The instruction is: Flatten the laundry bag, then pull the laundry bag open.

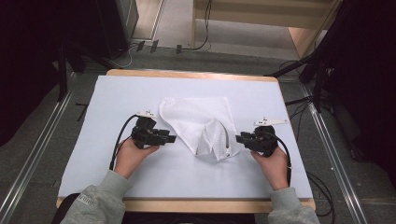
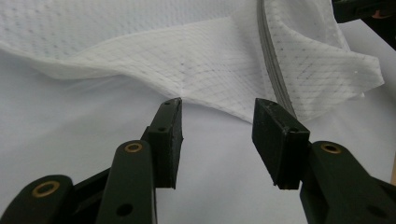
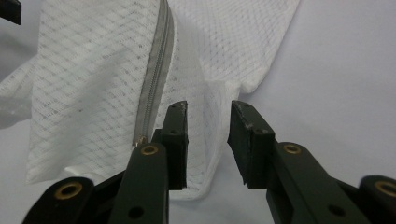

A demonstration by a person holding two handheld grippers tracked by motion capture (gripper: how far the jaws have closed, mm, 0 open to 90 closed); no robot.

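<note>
Left claw (image 1: pixel 172 138): spread, nothing pinched; seen in the left gripper view, the jaws stand apart with bare bench between them, just short of the bag's near edge.
Right claw (image 1: pixel 239 138): spread as well; in the right gripper view, mesh lies between and under the jaws, but the pads are not pressed on it.
Mesh bag (image 1: pixel 201 122): white, zippered, part-folded, lying at the bench's centre between the two claws; the left claw is at its 9 o'clock, the right at its 3 o'clock.
Long axis: judged to run from 11 o'clock to 5 o'clock, the loose folded flap pointing towards 6 o'clock.
Zipper (image 3: pixel 156 74): grey, running along the raised fold.
Bench (image 1: pixel 140 182): covered in white.
Risk: the raised flap could spring open, since neither claw pins it; a careless regrasp could catch one layer only and drag the fold askew.
</note>
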